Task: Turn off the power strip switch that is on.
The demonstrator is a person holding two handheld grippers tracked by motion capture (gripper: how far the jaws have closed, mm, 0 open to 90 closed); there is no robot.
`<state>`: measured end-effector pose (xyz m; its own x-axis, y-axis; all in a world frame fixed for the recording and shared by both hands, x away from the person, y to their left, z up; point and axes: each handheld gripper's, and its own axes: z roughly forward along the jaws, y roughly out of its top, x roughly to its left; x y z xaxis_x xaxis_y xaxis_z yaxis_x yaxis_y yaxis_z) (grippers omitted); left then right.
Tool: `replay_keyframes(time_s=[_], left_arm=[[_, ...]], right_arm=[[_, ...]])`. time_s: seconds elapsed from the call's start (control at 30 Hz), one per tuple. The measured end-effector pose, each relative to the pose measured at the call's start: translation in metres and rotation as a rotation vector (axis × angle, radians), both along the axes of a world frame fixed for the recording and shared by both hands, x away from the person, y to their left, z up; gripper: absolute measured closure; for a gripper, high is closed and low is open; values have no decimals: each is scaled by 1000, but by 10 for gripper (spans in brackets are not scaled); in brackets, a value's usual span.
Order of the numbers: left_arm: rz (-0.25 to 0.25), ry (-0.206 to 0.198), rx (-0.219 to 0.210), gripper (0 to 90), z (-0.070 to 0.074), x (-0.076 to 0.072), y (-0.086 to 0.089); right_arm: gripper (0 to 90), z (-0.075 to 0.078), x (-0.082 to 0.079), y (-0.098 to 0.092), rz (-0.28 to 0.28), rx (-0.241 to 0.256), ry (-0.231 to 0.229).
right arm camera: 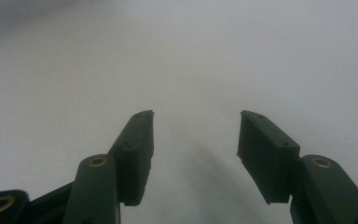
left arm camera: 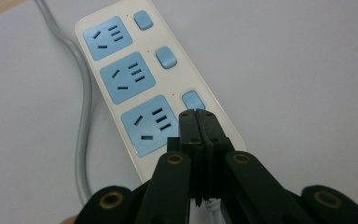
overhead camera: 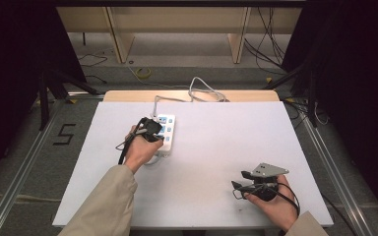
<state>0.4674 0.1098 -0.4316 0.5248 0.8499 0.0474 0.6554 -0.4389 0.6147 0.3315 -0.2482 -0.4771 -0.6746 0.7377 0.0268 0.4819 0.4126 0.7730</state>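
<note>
A: Strip [overhead camera: 166, 132] first — where does it lie?

B: Power strip, cream with three blue sockets and three blue switches [left arm camera: 192, 100], on the far-left part of the white counter [overhead camera: 226, 142]. Its grey cord [overhead camera: 197, 93] runs off the far edge, over a bare wood lip.

A: And the left gripper [left arm camera: 196, 114]?

B: Right over the strip's near end. Its jaws are pressed together with nothing between them, tips at the nearest switch. I cannot tell whether they touch it.

A: Right gripper [right arm camera: 195, 133]?

B: Low over bare counter at the near right, well apart from the strip. Jaws spread wide, nothing held. In the high view the right hand [overhead camera: 275, 206] cradles it close to the near edge.

A: The room?

B: Grey floor, dark curtains on both sides, pale wooden shelf legs at the far end, loose cables on the floor, one coil yellow [overhead camera: 143, 73]. Metal rails run along both sides of the counter.

A: Any writing?

B: A dark figure 5 [overhead camera: 65, 133] on the floor to the left. No readable lettering on the strip.

A: Room to move?

B: Middle and right of the counter are open; the strip sits inside the left and far edges.
</note>
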Motion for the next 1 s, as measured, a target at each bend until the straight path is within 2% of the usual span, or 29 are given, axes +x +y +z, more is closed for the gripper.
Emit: replay_keyframes(time_s=[1.0], left_arm=[[10, 35, 31, 897, -3, 20, -9]], right_arm=[[463, 0, 0, -1, 1, 1, 1]])
